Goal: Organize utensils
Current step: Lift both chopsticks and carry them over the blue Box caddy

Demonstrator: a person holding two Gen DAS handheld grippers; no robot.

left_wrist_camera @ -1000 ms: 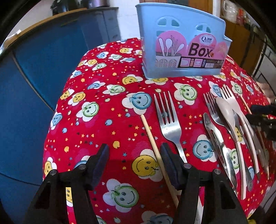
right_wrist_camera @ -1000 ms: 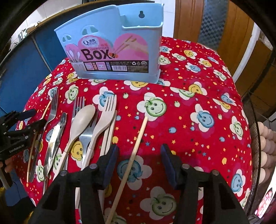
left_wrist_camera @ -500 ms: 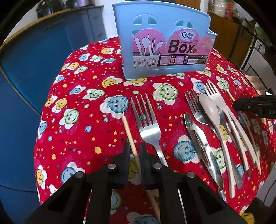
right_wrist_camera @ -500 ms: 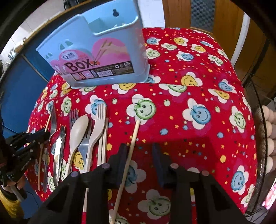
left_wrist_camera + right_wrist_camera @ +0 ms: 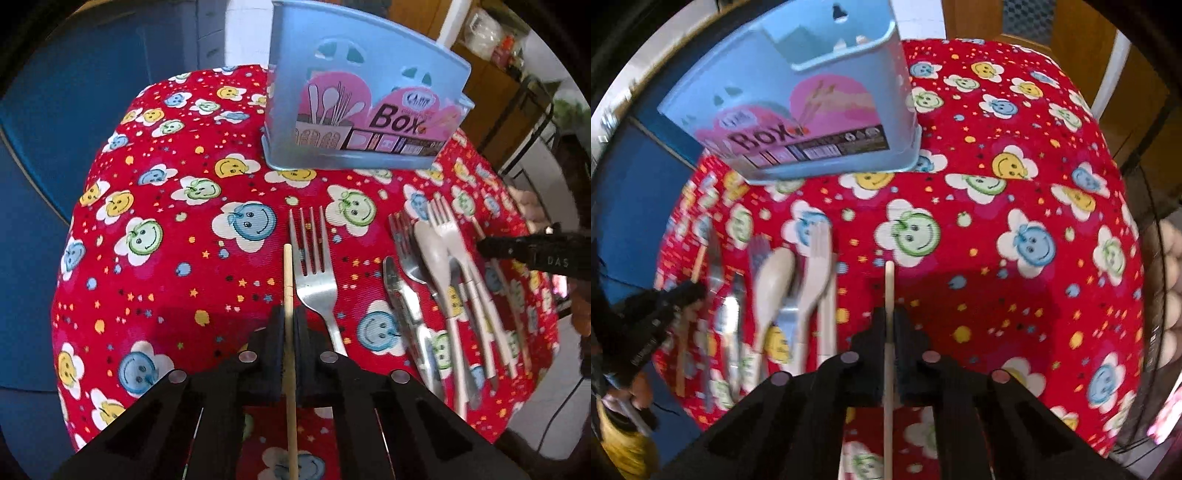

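My left gripper [image 5: 289,325] is shut on a wooden chopstick [image 5: 288,280] that points forward from between its fingers. A steel fork [image 5: 314,269] lies just right of it on the red smiley tablecloth [image 5: 166,258]. My right gripper [image 5: 889,325] is shut on a second wooden chopstick [image 5: 889,288], held above the cloth. The light blue utensil box [image 5: 362,110] stands at the back; it also shows in the right wrist view [image 5: 798,110]. Each gripper shows at the edge of the other's view.
A cluster of forks, a knife and a pale spoon [image 5: 439,266] lies on the cloth right of the steel fork; it shows in the right wrist view [image 5: 775,288] at left. A blue cabinet [image 5: 55,110] stands left of the table. Wooden doors [image 5: 1071,37] stand behind.
Both grippers have closed, each on a chopstick. Both chopsticks now point straight forward from the fingers, and the views have lifted and tilted.
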